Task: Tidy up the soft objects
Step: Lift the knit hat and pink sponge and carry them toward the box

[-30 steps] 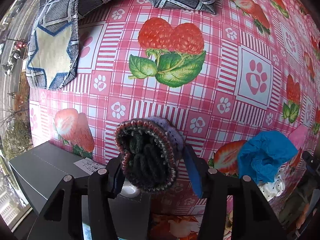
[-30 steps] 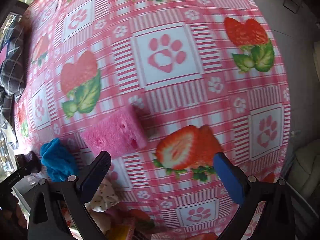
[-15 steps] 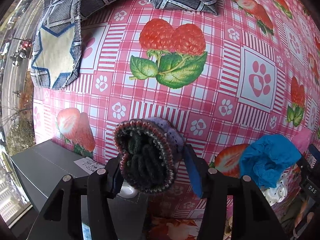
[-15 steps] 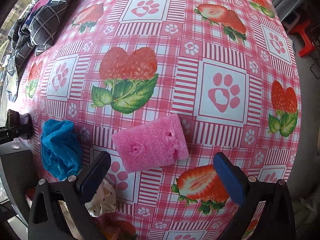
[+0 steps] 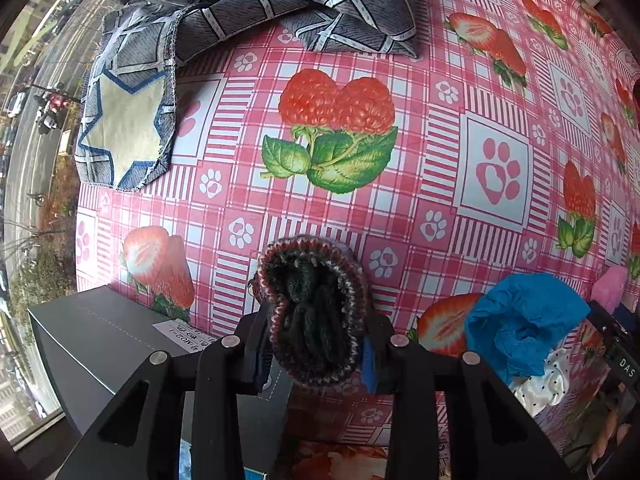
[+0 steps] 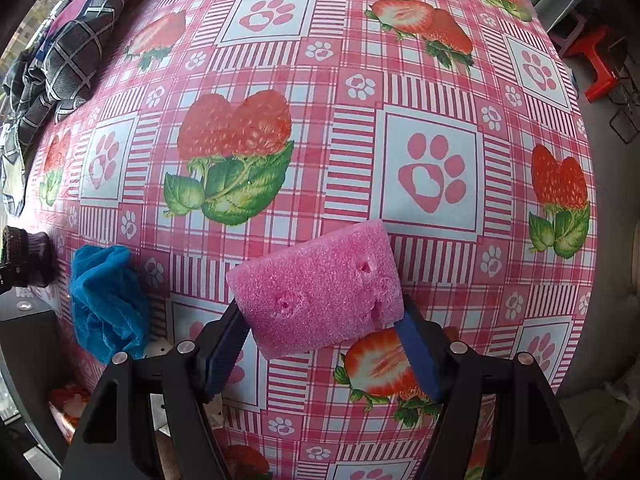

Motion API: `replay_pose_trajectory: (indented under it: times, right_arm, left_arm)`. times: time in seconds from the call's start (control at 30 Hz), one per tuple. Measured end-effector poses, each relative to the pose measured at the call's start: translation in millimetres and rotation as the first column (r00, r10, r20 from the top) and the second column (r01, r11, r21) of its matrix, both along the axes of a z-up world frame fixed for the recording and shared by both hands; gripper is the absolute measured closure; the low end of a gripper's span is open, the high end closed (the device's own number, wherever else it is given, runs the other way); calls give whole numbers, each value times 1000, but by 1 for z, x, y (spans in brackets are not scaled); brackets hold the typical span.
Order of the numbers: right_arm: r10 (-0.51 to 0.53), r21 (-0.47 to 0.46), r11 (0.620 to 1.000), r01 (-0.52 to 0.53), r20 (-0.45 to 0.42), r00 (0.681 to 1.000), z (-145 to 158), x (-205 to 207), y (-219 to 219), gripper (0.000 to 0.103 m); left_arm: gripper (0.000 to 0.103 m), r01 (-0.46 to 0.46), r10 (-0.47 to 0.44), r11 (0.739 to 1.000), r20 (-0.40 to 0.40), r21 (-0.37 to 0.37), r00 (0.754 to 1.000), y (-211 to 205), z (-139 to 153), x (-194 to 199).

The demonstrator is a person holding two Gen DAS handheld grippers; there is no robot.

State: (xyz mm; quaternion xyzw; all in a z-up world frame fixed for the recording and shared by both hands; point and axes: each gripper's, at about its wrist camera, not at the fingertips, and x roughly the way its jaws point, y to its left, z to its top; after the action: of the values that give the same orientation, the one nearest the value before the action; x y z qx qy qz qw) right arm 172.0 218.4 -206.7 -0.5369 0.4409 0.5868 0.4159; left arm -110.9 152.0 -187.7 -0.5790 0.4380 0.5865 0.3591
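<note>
Both hands mid-grasp. My left hand-held gripper [image 5: 316, 344] sits at lower centre of the left view, jaws closing onto the rolled knit sock [image 5: 316, 312], pads already pressing both sides, so it's pinching the sock. Grey box [image 5: 92, 332] is just left of it at lower left, probably the drop spot; I'd finish the squeeze, then lift straight up so the roll doesn't unwind. My right hand-held gripper [image 6: 320, 344] at lower centre of the right view is closing around the pink sponge [image 6: 320, 288]: left pad touches its edge, right pad is at the far corner. The sponge sits skewed between the jaws, so I'd close slowly and let the foam compress before lifting off the surface [image 6: 428, 80]. Blue cloth [image 6: 108, 300] at lower left still loose, clear of both grips.
</note>
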Motion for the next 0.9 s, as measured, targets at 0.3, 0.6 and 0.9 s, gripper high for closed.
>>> replay_pose_trajectory:
  times: [0.3,0.6,0.9]
  right_arm:
    - [-100,4,995,101,-77,992,41,42,-24,29]
    - [-170,11,985,172,-92,981,77,84,-62,29]
    - [-257,23,966,259,-82,963,84,101,-86,29]
  left_arm:
    - [66,147,-147,982,-15,121,989,4,49,57]
    - [66,281,-291,940,24,193,957,-4,81,122]
    - [66,419,-444,866,36,272,895,-17,113,191]
